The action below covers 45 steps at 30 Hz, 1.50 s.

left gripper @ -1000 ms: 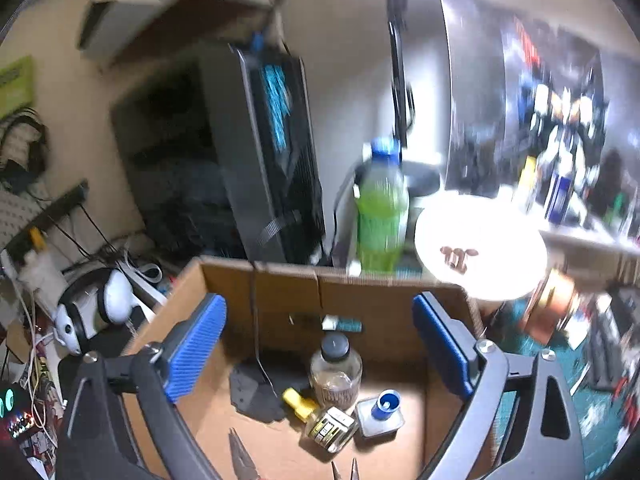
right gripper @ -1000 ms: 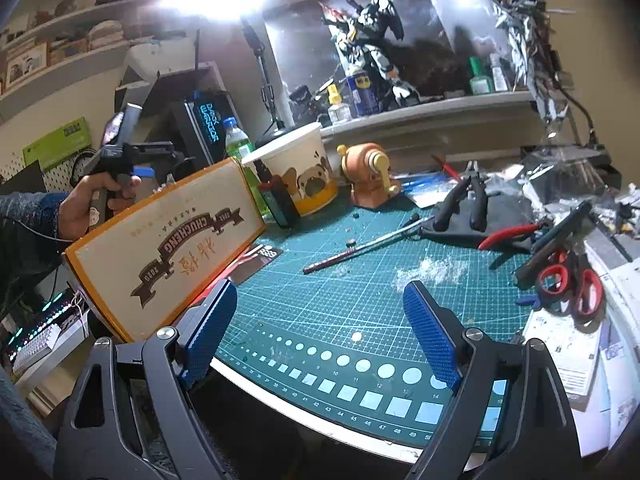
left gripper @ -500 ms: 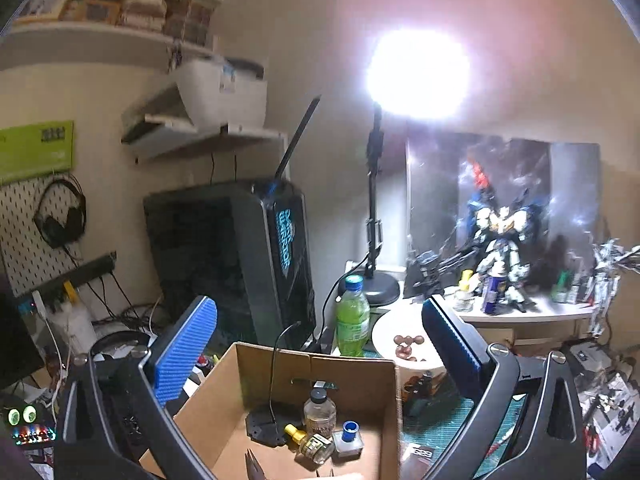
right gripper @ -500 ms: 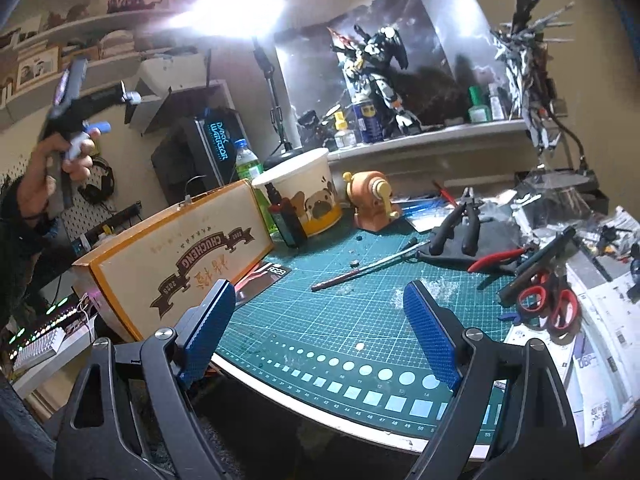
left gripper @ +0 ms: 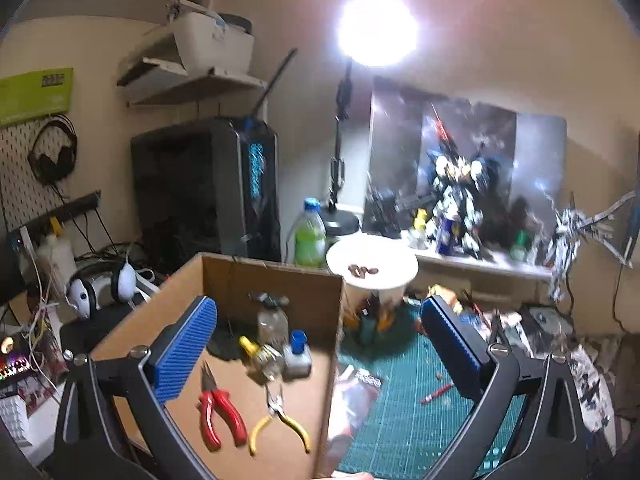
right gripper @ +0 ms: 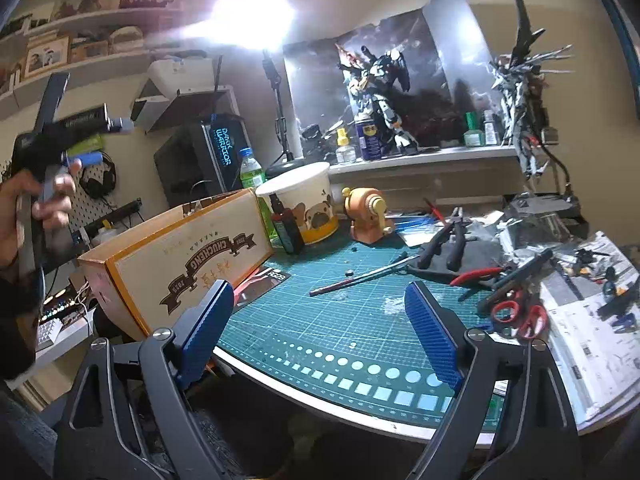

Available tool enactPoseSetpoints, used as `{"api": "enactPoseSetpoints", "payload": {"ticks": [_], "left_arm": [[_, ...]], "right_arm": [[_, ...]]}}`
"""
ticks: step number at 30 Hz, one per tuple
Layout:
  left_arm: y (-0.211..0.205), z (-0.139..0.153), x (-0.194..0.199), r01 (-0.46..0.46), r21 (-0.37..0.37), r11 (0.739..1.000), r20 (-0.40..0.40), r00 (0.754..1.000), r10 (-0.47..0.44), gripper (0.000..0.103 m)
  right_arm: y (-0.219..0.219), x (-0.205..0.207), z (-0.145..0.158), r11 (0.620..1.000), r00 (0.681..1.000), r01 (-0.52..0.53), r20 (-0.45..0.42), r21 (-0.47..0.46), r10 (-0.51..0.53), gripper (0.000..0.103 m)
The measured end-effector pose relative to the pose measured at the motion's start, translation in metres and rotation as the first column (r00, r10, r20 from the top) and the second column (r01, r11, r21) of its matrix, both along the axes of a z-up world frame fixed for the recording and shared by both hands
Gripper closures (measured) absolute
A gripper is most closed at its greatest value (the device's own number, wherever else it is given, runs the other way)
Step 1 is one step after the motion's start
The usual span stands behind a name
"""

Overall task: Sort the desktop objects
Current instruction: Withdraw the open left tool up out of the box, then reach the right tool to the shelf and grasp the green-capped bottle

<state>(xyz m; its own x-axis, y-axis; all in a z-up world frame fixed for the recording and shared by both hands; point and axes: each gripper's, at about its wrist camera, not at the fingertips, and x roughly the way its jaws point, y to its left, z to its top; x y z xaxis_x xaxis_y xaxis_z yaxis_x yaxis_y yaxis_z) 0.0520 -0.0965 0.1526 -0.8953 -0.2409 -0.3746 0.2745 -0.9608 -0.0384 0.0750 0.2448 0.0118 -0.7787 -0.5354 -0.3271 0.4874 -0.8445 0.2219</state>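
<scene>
Both my grippers, left (left gripper: 316,344) and right (right gripper: 320,328), gape empty. Box (left gripper: 256,280) at mat's left edge holds pliers (left gripper: 220,404); scissors (right gripper: 520,312) next, approach low, jaws square across handles.

A lamp (left gripper: 376,32) blows out to white glare; left view motion-blurred; right view sharper; fisheye corners go black.

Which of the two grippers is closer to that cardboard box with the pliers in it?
Left. The left gripper hovers right over the cardboard box; the right gripper sits off beside it, over the green mat.
</scene>
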Motion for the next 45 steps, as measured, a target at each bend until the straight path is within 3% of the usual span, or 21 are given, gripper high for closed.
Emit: {"api": "enactPoseSetpoints", "payload": {"ticks": [6, 9, 15, 20, 27, 35, 43, 45], "left_arm": [[0.039, -0.04, 0.004, 0.044, -0.022, 0.999, 0.003, 0.999, -0.044, 0.0], [0.065, -0.057, -0.003, 0.138, -0.034, 0.99, 0.035, 0.99, -0.137, 0.0], [0.118, -0.078, -0.018, 0.271, -0.16, 0.949, 0.031, 0.963, -0.27, 0.0], [0.125, -0.092, -0.026, 0.357, -0.076, 0.931, -0.004, 0.933, -0.359, 0.0], [0.121, -0.098, -0.057, 0.323, -0.024, 0.946, 0.038, 0.946, -0.322, 0.0], [0.127, -0.105, -0.084, 0.266, -0.092, 0.96, 0.078, 0.963, -0.259, 0.0], [0.125, -0.097, -0.112, 0.205, -0.112, 0.972, 0.065, 0.978, -0.199, 0.0], [0.123, -0.095, -0.119, 0.194, -0.109, 0.975, 0.063, 0.98, -0.188, 0.0]], "right_arm": [[0.012, 0.007, 0.0, 0.999, 0.999, 0.031, 0.009, 0.007, -0.031, 0.016], [0.017, 0.007, -0.003, 0.999, 0.998, 0.05, 0.025, 0.007, -0.05, 0.016], [0.029, 0.009, 0.005, 0.996, 0.997, 0.083, 0.01, 0.026, -0.083, 0.015], [0.04, 0.005, 0.017, 0.991, 0.992, 0.126, -0.03, 0.036, -0.125, 0.014], [0.046, -0.022, 0.03, 0.984, 0.985, 0.158, -0.084, 0.084, -0.151, 0.013], [0.046, -0.099, 0.054, 0.953, 0.961, 0.258, -0.147, 0.16, -0.236, 0.013], [0.041, -0.203, 0.082, 0.937, 0.941, 0.289, -0.241, 0.196, -0.24, 0.028], [0.037, -0.236, 0.088, 0.932, 0.934, 0.303, -0.254, 0.197, -0.25, 0.037]]}}
